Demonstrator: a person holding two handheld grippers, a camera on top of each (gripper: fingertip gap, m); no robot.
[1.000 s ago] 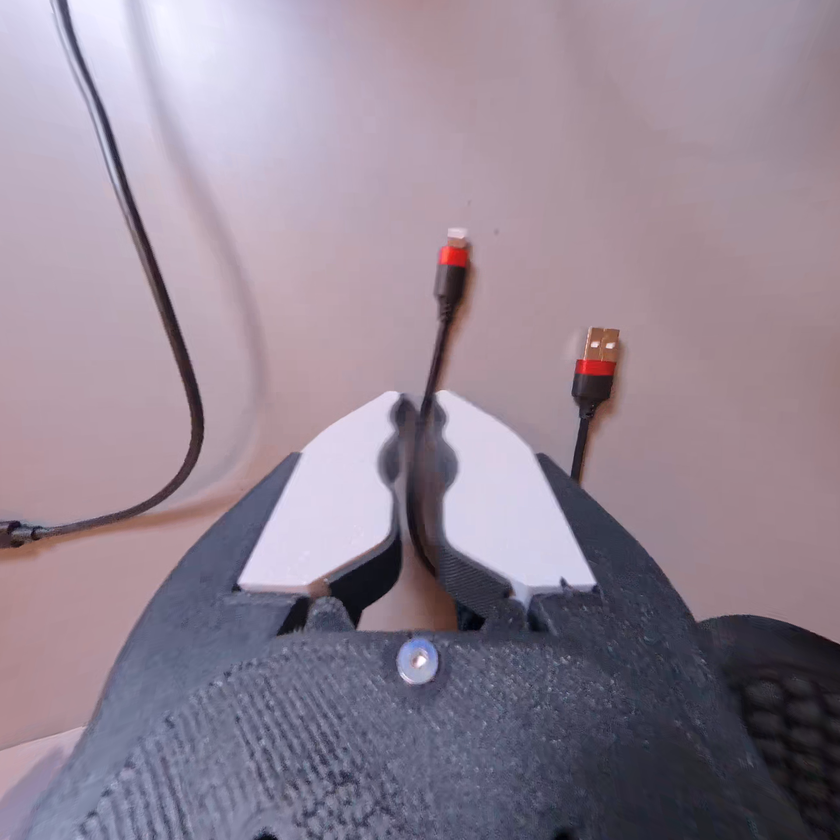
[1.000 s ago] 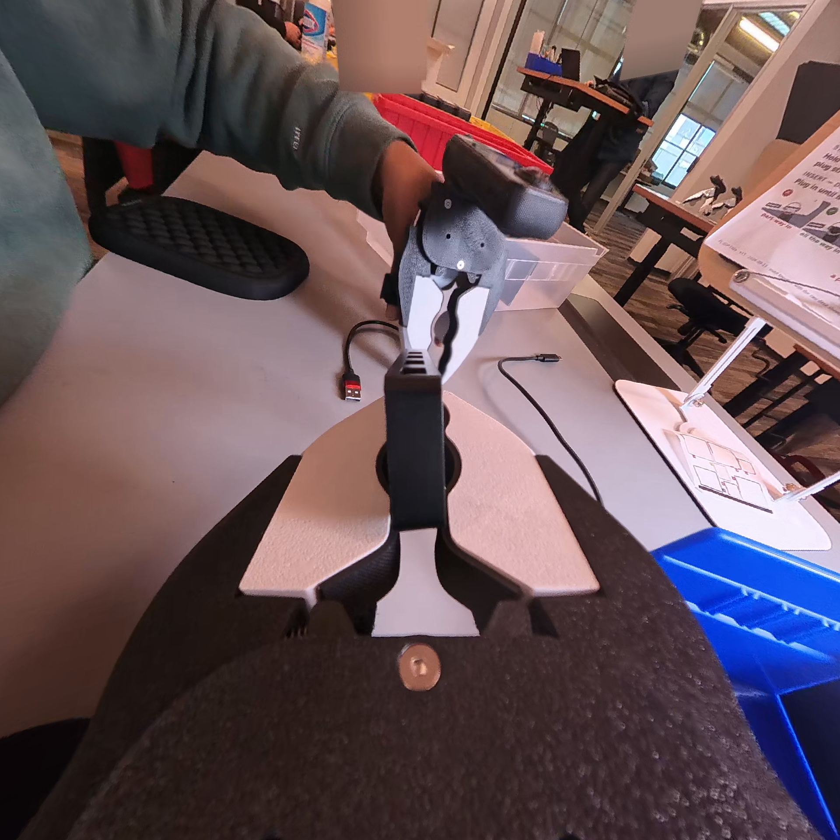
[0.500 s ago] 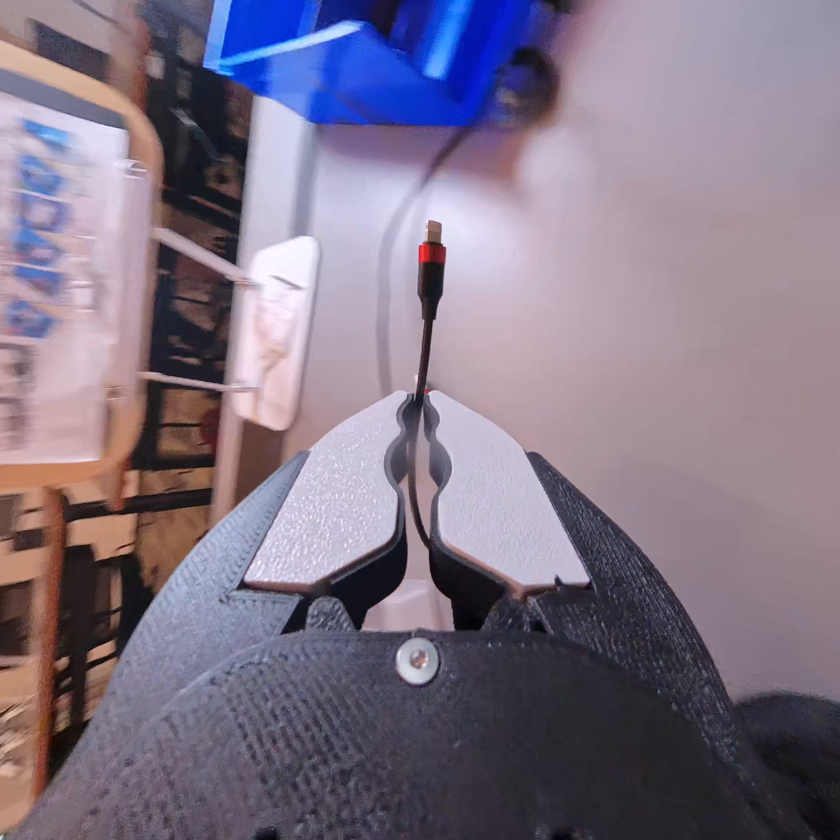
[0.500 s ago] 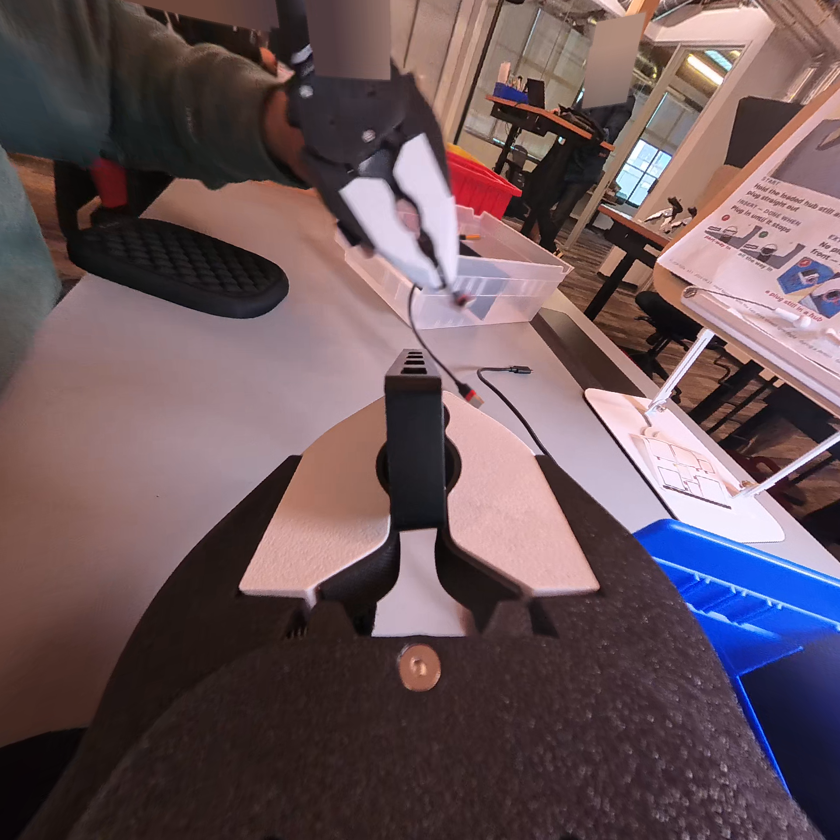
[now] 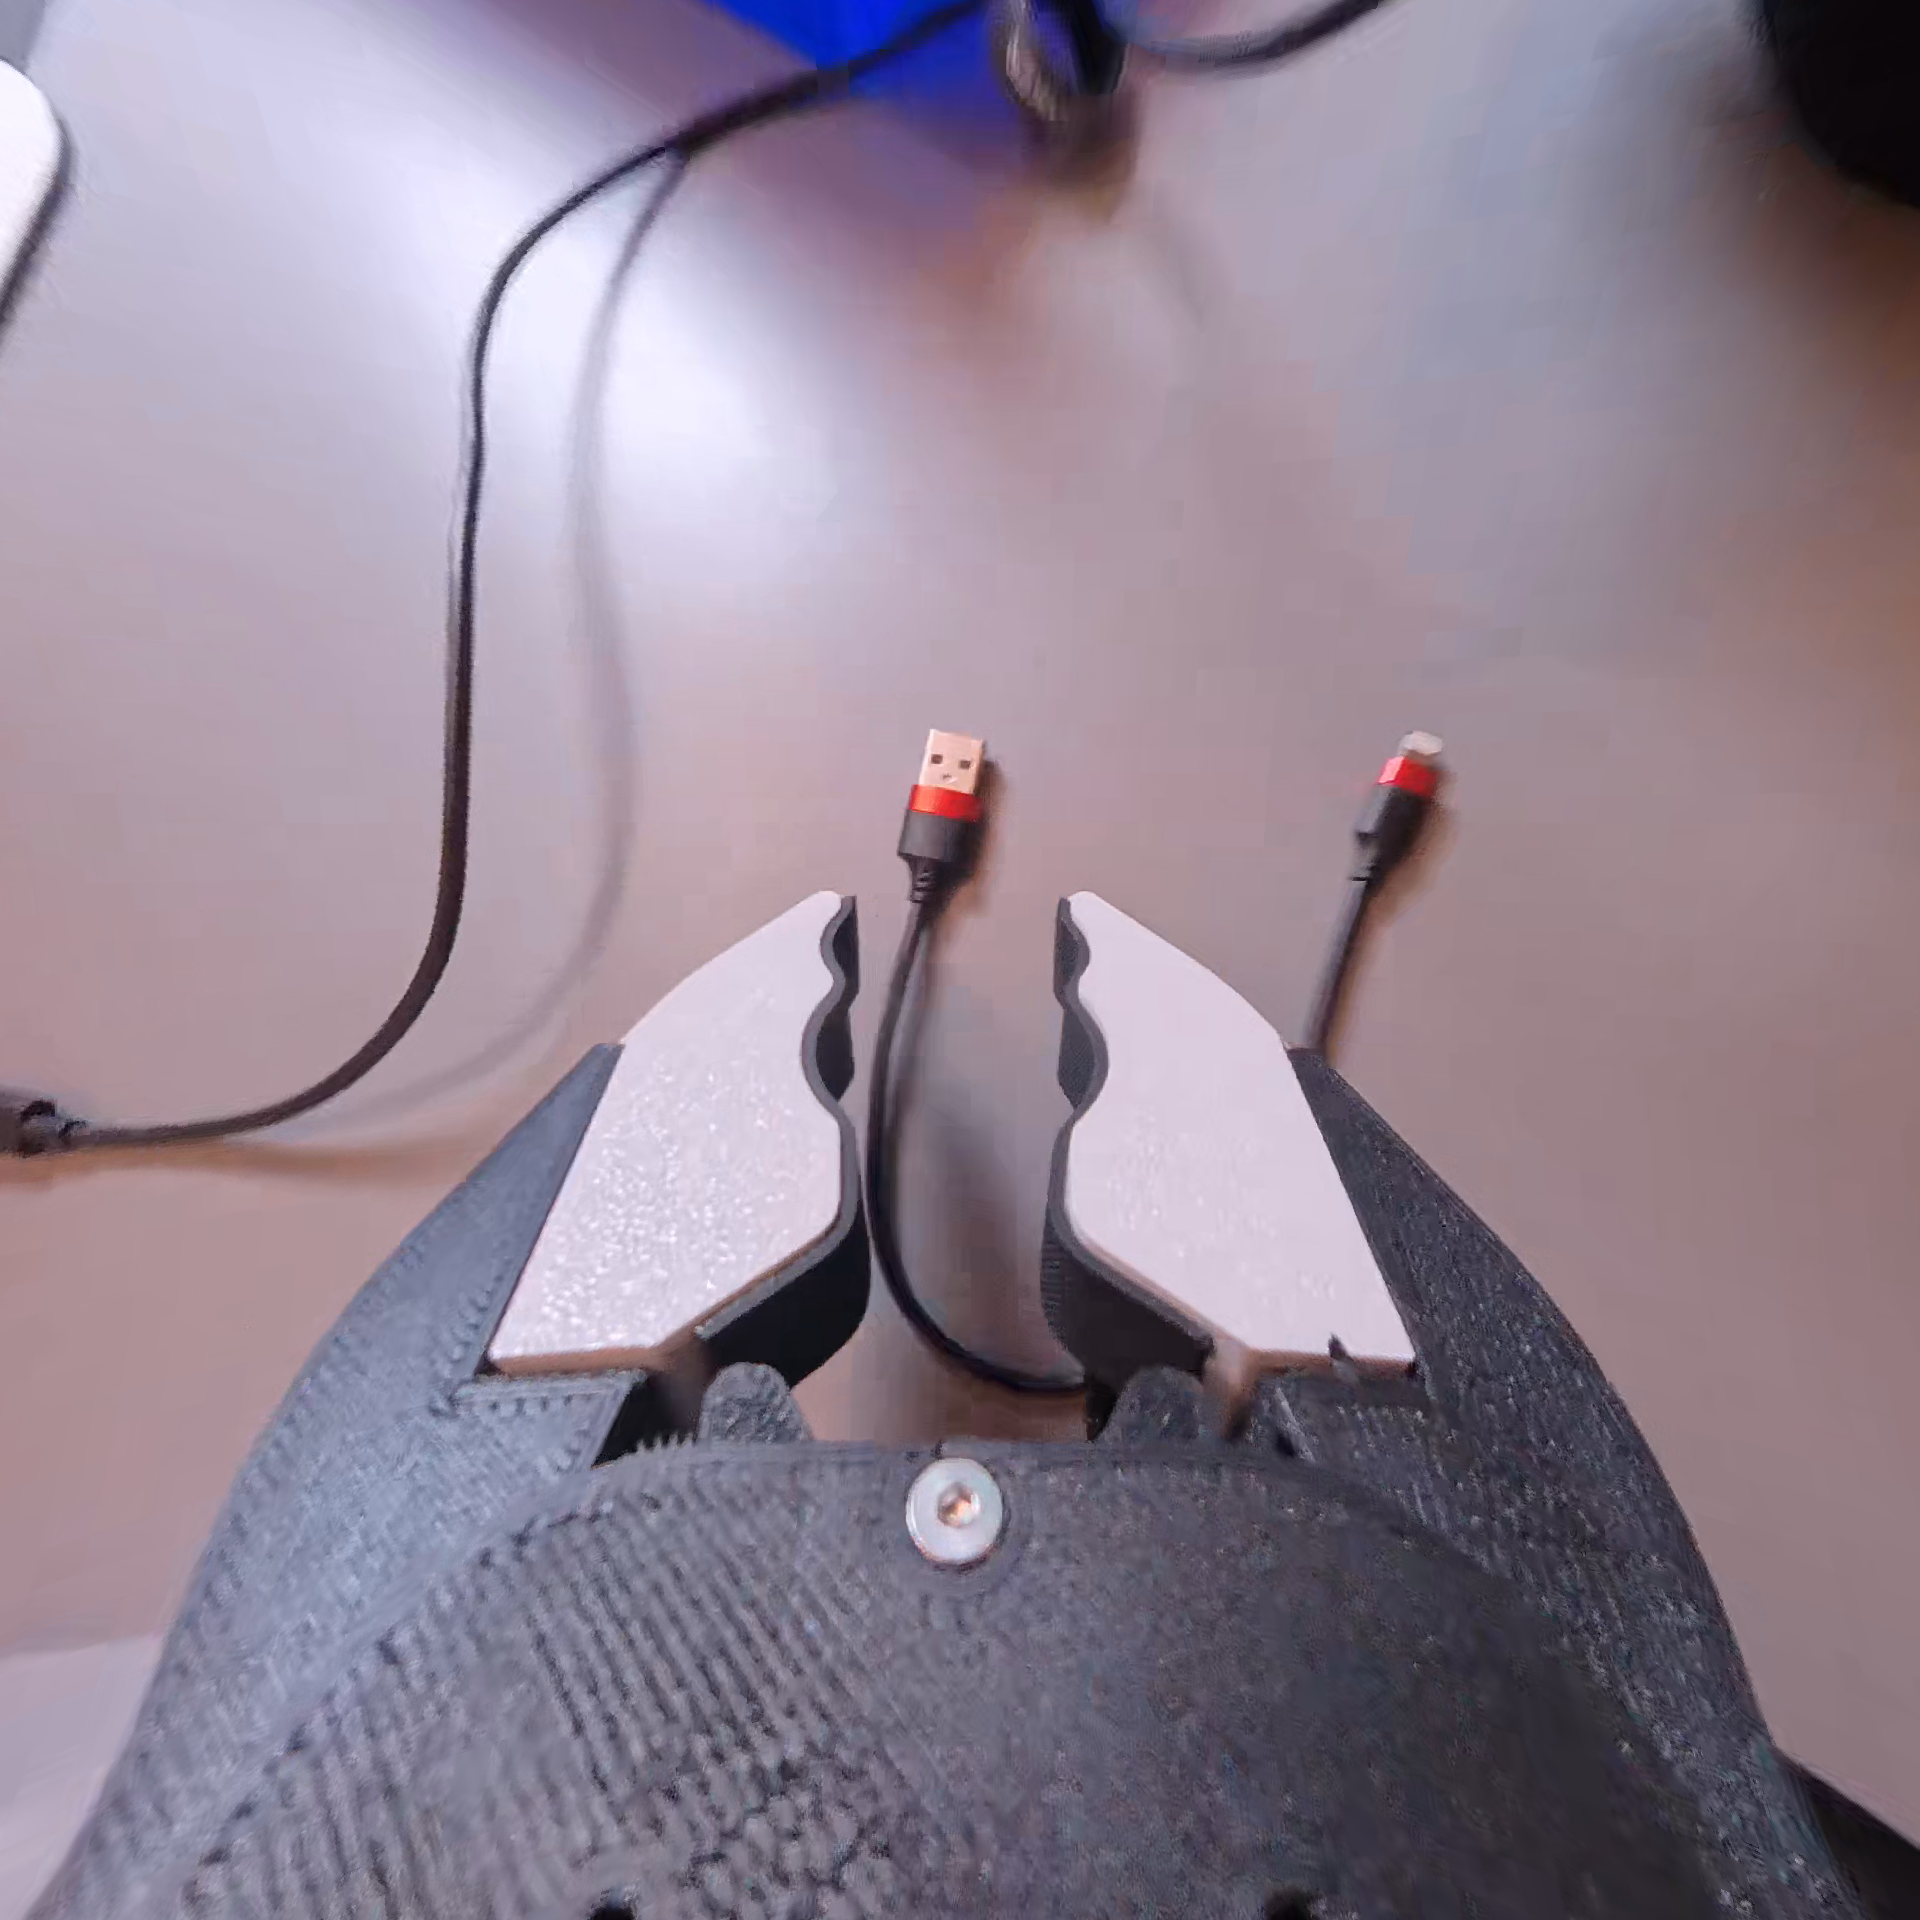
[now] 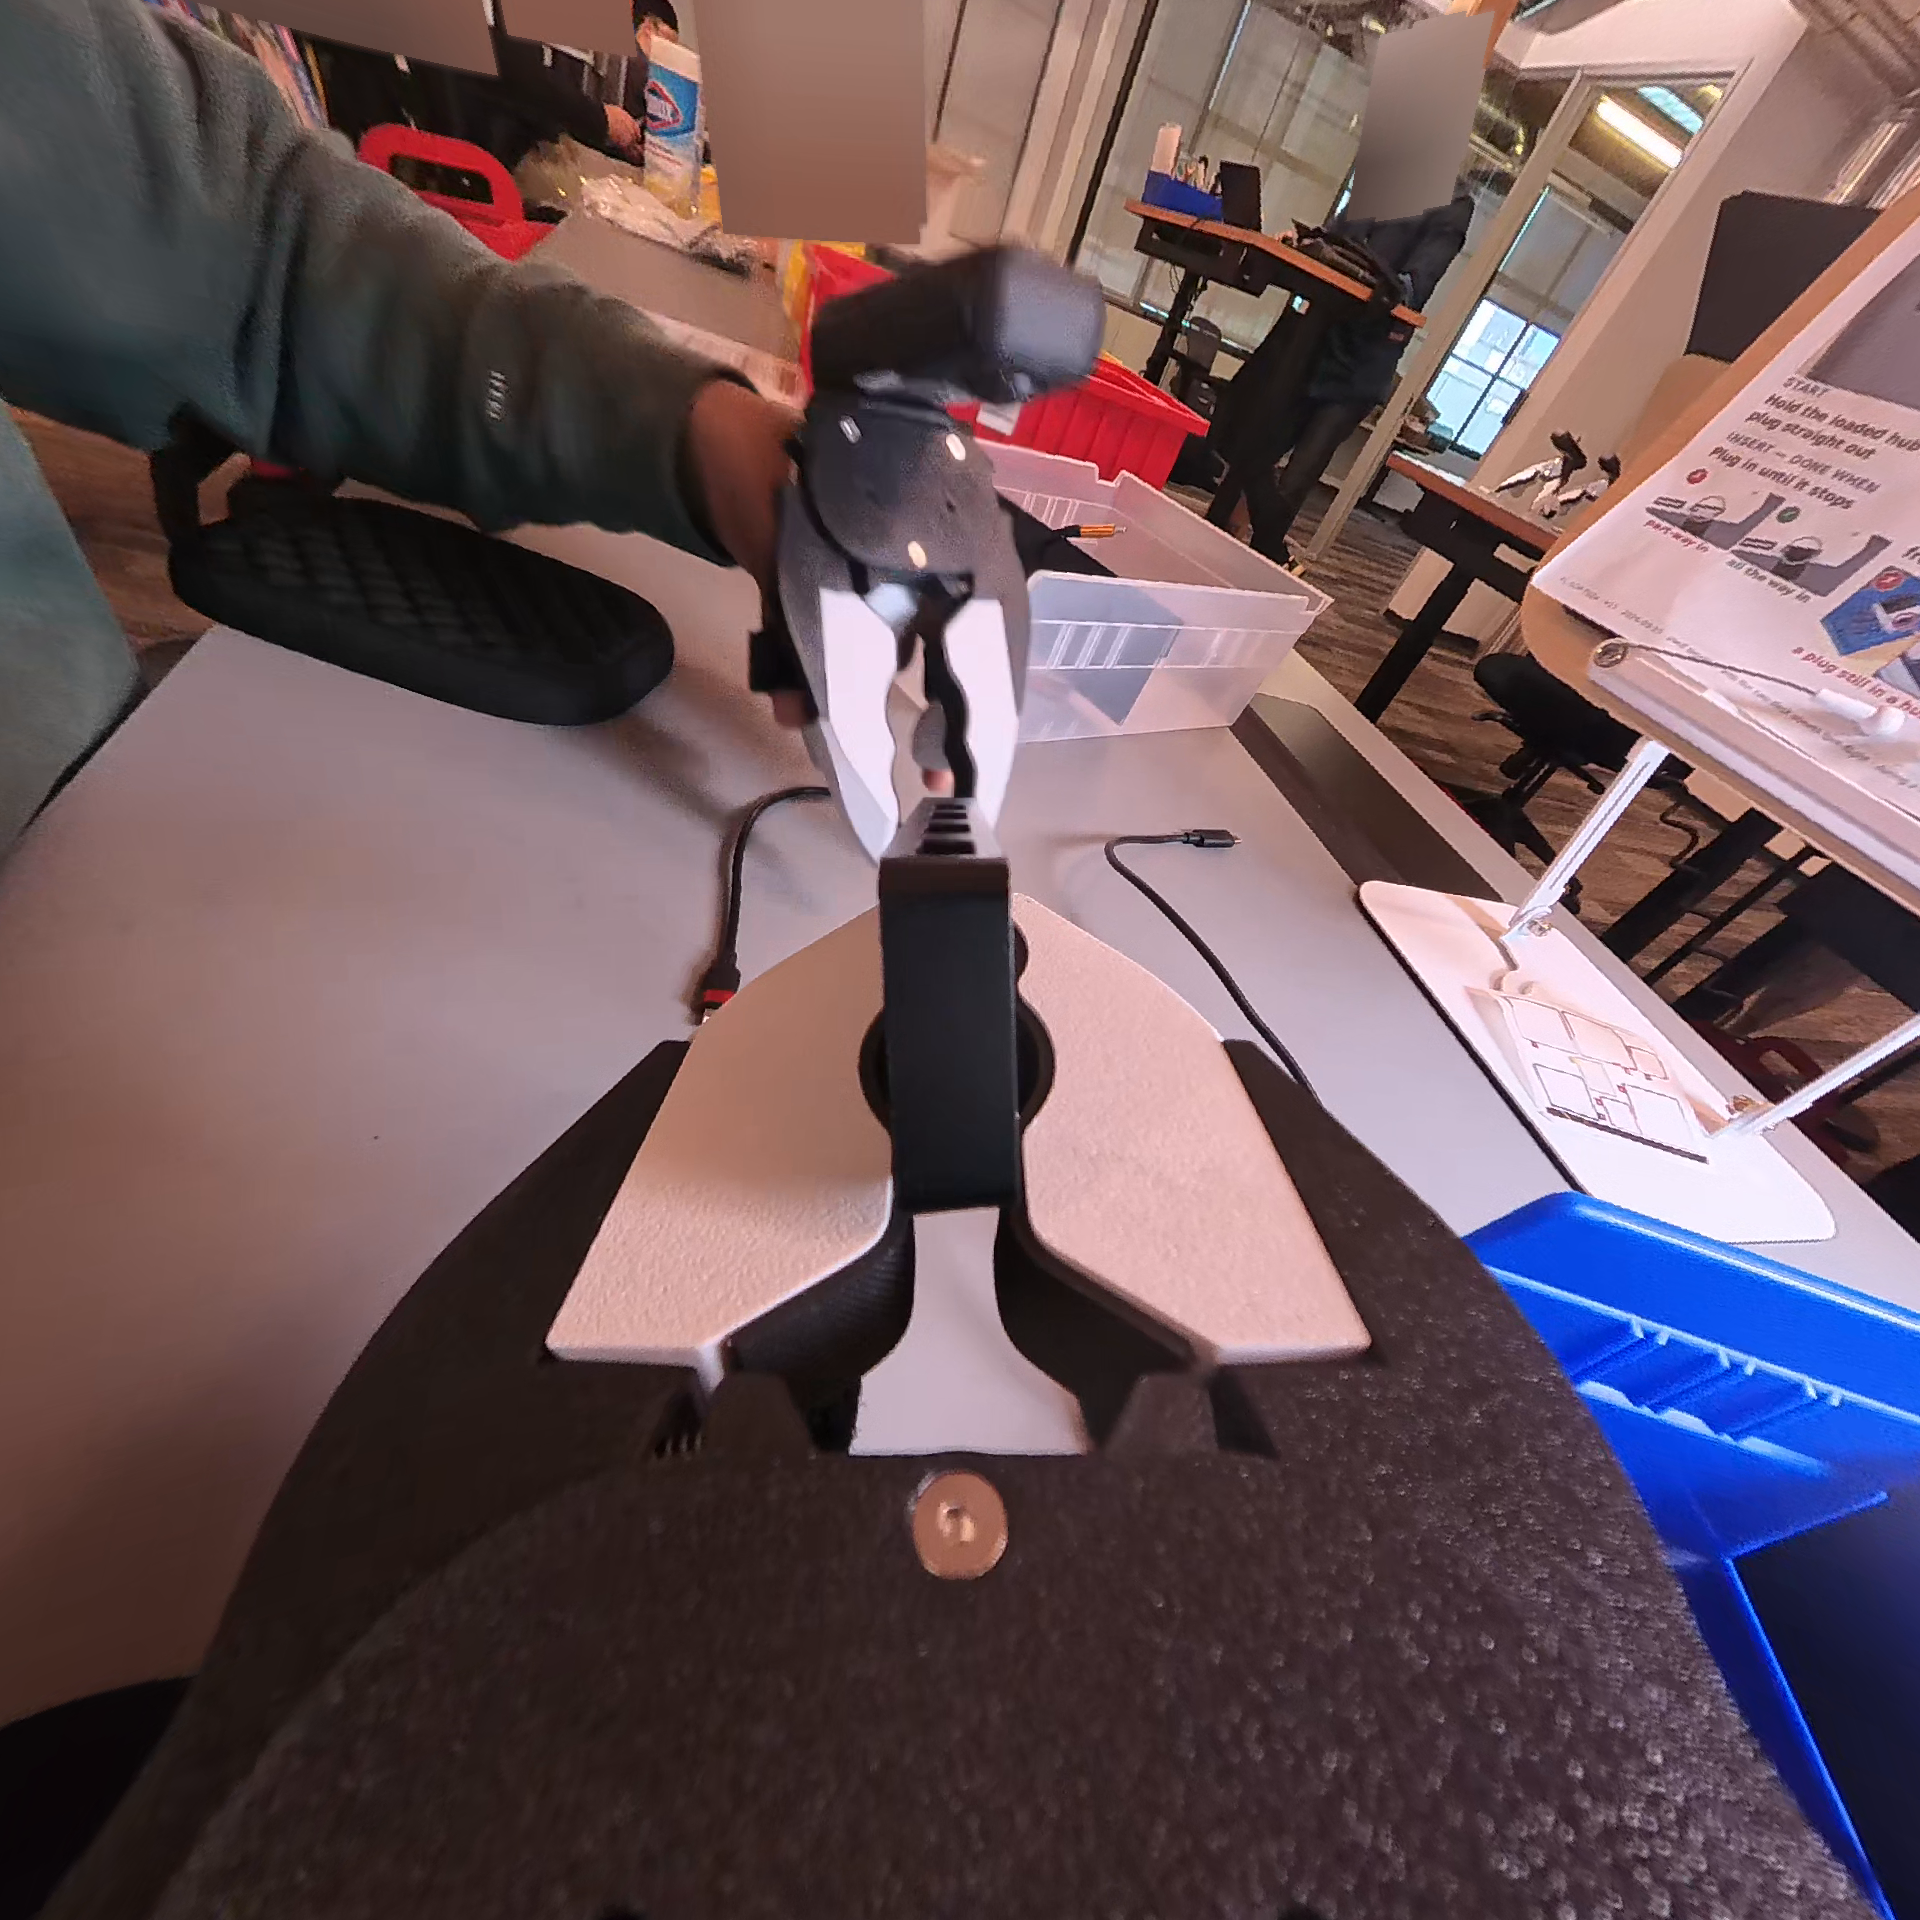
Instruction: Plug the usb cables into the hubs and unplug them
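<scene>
Left wrist view: my left gripper [image 5: 956,920] points down at the pale grey counter [image 5: 1351,468], fingers [image 5: 717,1132] spread well apart and gripping nothing. A short black cable with red-collared plugs [image 5: 883,1091] lies on the counter and runs up through the gap between them. Its gold USB-A plug [image 5: 951,779] sits just past the fingertips; its smaller plug [image 5: 1397,800] lies off to the right. Whether the cable touches the left finger I cannot tell. A longer black braided cable [image 5: 457,727] curves along the left side toward a blue bin [image 5: 862,42] at the far edge, blurred.

Right wrist view: my right gripper [image 6: 945,935] is clamped tight on a black rectangular USB hub [image 6: 948,1039], held upright with its port slots at the far end. Just beyond the hub, the left gripper [image 6: 925,800] hangs over the counter. A clear plastic tray [image 6: 1174,623] stands farther off, and a white stand with a printed sheet [image 6: 1558,1060] is on the right.
</scene>
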